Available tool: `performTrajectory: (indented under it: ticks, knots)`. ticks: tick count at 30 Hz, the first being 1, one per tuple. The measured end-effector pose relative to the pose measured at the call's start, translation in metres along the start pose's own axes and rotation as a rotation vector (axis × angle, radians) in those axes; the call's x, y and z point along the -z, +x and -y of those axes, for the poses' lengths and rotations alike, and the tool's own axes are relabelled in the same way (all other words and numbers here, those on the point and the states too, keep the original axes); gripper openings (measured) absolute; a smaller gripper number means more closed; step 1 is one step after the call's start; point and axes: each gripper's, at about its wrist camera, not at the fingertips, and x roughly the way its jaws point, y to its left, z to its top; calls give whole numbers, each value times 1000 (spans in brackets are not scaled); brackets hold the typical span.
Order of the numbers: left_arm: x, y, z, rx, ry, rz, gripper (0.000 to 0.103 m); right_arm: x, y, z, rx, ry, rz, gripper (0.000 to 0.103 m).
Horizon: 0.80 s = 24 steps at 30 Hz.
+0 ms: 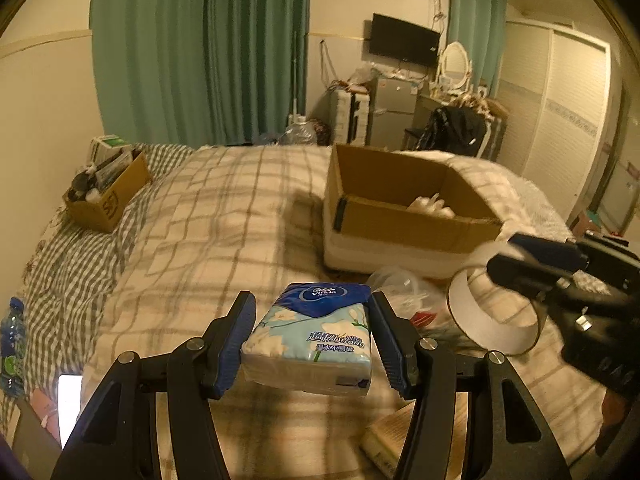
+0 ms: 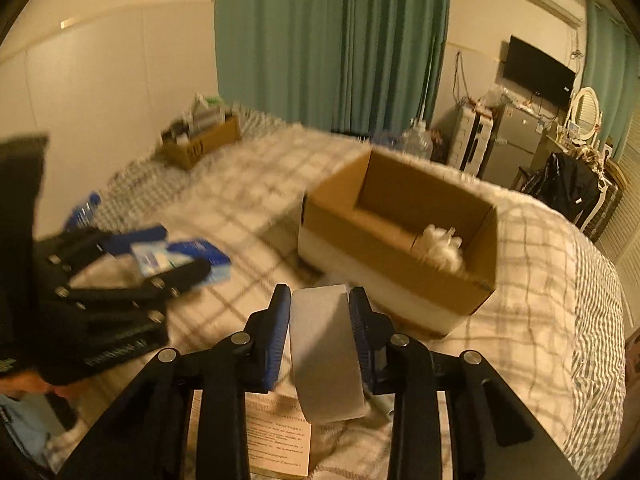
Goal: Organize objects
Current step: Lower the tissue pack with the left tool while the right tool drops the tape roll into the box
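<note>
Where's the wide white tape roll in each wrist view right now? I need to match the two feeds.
Left wrist: the wide white tape roll sits at the right edge, clamped by the right hand-held gripper above the plaid bedspread.
Right wrist: bottom centre, between that gripper's blue fingers.
Shared landmark: the open brown cardboard box just beyond the roll in both.

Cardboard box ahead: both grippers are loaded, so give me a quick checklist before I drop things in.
1. Left gripper shut on tissue pack: ok.
2. Right gripper shut on tape roll: ok.
3. Open cardboard box has room; only a white crumpled item in one corner: ok.
4. Grippers over the box opening: not ok, both are short of it.
5. Grippers apart from each other: ok.
6. Tape roll grip security: cannot tell, the right wrist view is blurred.
</note>
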Motion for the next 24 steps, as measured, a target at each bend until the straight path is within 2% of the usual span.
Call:
performTrajectory:
  ticks: [6, 10, 18, 22, 24]
  knots:
    - [-34, 0, 15, 66, 23, 26, 60, -29, -31, 19, 35, 28, 103, 30]
    - [-68, 9, 26, 98, 25, 44, 60, -54, -38, 37, 54, 52, 151, 30]
    - [-142, 38, 43, 36, 43, 132, 60, -118, -26, 73, 115, 72, 223, 30]
    - [-159, 61, 45, -29, 31, 175, 60, -139, -3, 86, 132, 86, 223, 30]
    - [-162, 74, 45, -19, 16, 173, 60, -143, 12, 95, 134, 113, 217, 30]
